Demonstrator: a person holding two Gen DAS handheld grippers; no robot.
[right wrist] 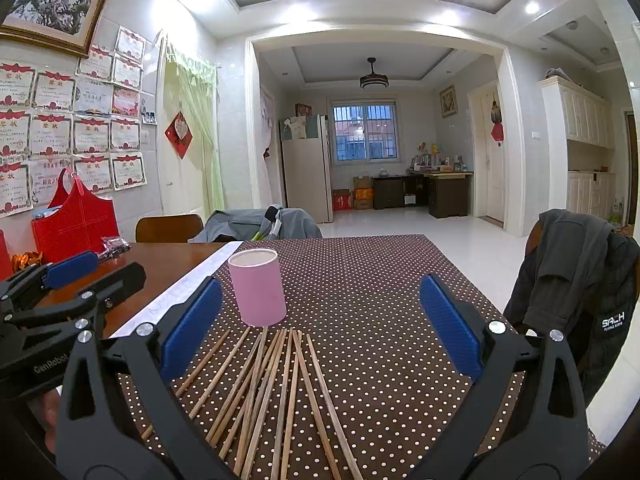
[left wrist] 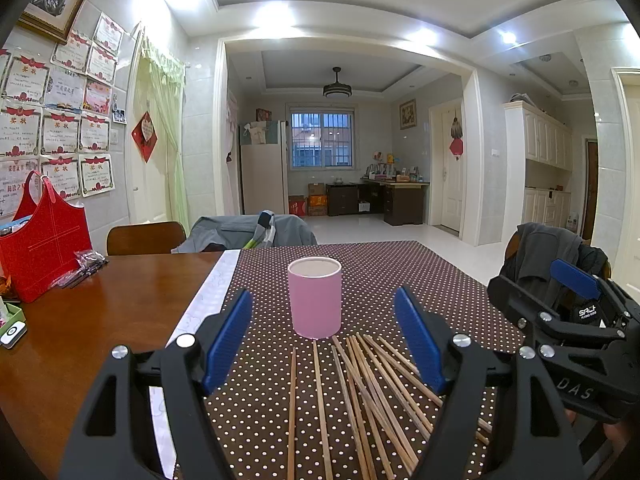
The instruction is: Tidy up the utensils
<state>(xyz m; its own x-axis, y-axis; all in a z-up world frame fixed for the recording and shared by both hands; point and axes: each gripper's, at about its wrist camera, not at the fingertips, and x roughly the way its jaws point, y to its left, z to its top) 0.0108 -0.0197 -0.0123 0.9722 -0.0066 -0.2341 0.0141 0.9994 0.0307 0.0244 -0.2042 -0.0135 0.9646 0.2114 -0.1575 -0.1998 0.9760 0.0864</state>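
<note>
Blue-padded fingers of the left gripper [left wrist: 323, 340] and right gripper [right wrist: 320, 324] stand wide apart, empty, above loose wooden chopsticks [right wrist: 276, 392] fanned on a brown polka-dot tablecloth [right wrist: 372, 280]. Just behind them stands an upright pink cylindrical cup [left wrist: 315, 298]. A red felt bag [left wrist: 44, 240] sits far left.

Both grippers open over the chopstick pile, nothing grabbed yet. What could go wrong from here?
1. The chopsticks lie fanned and overlapping, so the right gripper may pinch several or flick neighbours away.
2. The pink cup stands right at their tips; it looks light and could tip on insertion.
3. The left gripper hovers close, so the two may collide.
</note>
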